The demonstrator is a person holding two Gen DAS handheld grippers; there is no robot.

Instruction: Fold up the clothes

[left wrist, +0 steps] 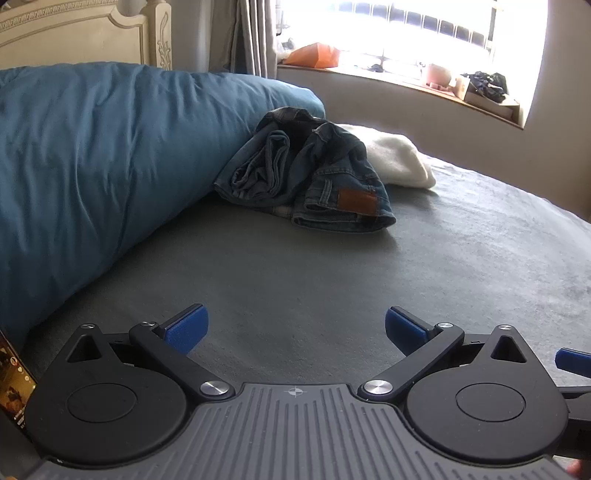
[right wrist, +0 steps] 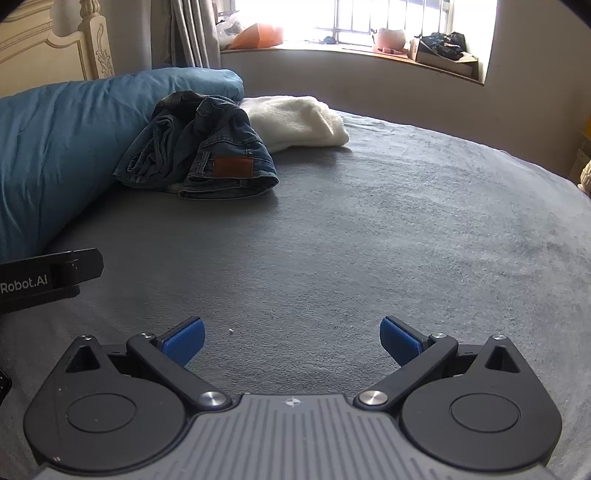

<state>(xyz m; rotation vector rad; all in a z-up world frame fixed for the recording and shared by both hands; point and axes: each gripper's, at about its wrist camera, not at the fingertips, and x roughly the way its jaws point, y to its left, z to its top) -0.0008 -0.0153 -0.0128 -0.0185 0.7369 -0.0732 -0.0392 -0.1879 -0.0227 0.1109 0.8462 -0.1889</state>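
Observation:
A crumpled pair of blue jeans [left wrist: 306, 173] with a brown leather patch lies on the grey bed cover [left wrist: 332, 277], leaning against a blue duvet. It also shows in the right wrist view [right wrist: 207, 147]. A white fluffy garment [left wrist: 395, 158] lies just behind the jeans, also seen in the right wrist view [right wrist: 295, 122]. My left gripper [left wrist: 295, 328] is open and empty, low over the bed, well short of the jeans. My right gripper [right wrist: 291, 336] is open and empty, beside the left one. The left gripper's body [right wrist: 48, 277] shows at the right wrist view's left edge.
A rolled blue duvet [left wrist: 92, 166] fills the left side, with a cream headboard [left wrist: 74, 33] behind it. A windowsill [right wrist: 369, 51] with an orange bag, a pot and a box runs along the far wall. A phone screen [left wrist: 14, 384] sits at the left edge.

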